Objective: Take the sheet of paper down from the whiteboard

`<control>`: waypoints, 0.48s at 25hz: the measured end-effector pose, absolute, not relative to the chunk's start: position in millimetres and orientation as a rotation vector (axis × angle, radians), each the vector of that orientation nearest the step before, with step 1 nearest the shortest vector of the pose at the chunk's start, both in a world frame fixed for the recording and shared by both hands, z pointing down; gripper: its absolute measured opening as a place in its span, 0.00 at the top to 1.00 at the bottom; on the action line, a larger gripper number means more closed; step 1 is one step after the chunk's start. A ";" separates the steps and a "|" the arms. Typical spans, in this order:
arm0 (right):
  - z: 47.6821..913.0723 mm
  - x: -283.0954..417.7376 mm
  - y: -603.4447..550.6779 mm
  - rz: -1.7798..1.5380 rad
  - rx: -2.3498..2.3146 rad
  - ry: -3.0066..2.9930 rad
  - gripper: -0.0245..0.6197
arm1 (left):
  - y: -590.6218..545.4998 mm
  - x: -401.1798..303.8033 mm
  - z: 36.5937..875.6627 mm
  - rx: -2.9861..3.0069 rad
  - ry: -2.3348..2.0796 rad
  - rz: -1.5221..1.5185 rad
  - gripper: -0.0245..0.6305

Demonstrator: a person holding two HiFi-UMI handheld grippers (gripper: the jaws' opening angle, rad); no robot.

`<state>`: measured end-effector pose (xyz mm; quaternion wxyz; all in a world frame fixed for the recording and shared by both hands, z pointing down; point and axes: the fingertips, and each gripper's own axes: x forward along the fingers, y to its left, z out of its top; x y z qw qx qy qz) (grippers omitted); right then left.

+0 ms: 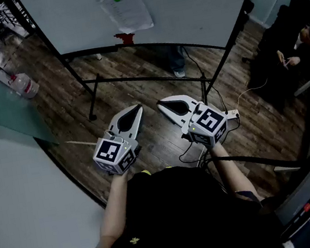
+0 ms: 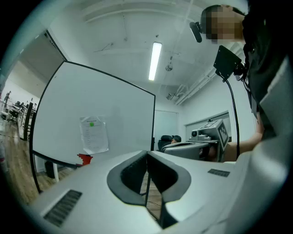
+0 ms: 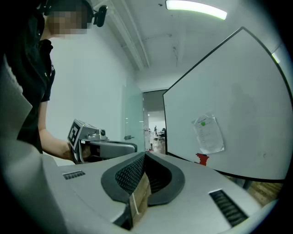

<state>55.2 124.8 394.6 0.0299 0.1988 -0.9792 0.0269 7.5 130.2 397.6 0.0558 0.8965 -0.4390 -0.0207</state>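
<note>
Left hand-held gripper [image 1: 137, 110] has its jaws pressed together, holding nothing; right hand-held gripper [image 1: 161, 103], just beside it, is likewise closed and empty; the sheet of paper [image 1: 126, 9] hangs on the far whiteboard [image 1: 199, 1], well apart from both.

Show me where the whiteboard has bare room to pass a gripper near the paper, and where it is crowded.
The whiteboard is bare on both sides of the sheet of paper, widest to its right, up to the black frame. Under the sheet it is tighter: a red object sits at the lower rail.
</note>
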 end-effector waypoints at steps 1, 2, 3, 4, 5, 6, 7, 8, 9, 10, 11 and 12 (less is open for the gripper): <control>394.4 55.6 125.8 0.084 0.612 -3.019 0.97 | 131.0 8.6 396.9 2.721 -1.331 -0.064 0.93; 394.2 55.9 126.8 0.084 0.612 -3.019 0.97 | 131.8 9.6 396.3 2.723 -1.330 -0.066 0.93; 394.0 56.2 127.8 0.086 0.610 -3.020 0.97 | 132.4 10.4 395.8 2.723 -1.330 -0.068 0.93; 394.0 56.4 128.6 0.089 0.608 -3.022 0.97 | 132.8 10.8 395.6 2.722 -1.331 -0.068 0.93; 394.0 56.6 129.3 0.093 0.606 -3.024 0.97 | 132.9 10.9 395.5 2.719 -1.334 -0.068 0.93; 393.9 57.0 129.7 0.097 0.605 -3.026 0.97 | 132.9 11.0 395.1 2.714 -1.336 -0.066 0.93; 393.6 57.4 129.9 0.099 0.607 -3.027 0.97 | 132.8 11.1 394.9 2.710 -1.337 -0.066 0.93; 393.0 57.9 129.8 0.098 0.610 -3.028 0.97 | 132.7 11.3 395.2 2.712 -1.337 -0.067 0.93; 392.4 58.4 129.8 0.097 0.612 -3.030 0.97 | 132.7 11.4 395.8 2.714 -1.337 -0.068 0.93; 392.0 59.0 129.9 0.098 0.612 -3.032 0.96 | 132.6 11.5 396.3 2.715 -1.337 -0.067 0.93; 391.8 59.4 130.1 0.099 0.608 -3.034 0.96 | 132.4 11.4 396.8 2.714 -1.339 -0.066 0.93; 391.8 59.8 130.0 0.100 0.605 -3.035 0.96 | 131.9 11.0 397.2 2.711 -1.344 -0.064 0.93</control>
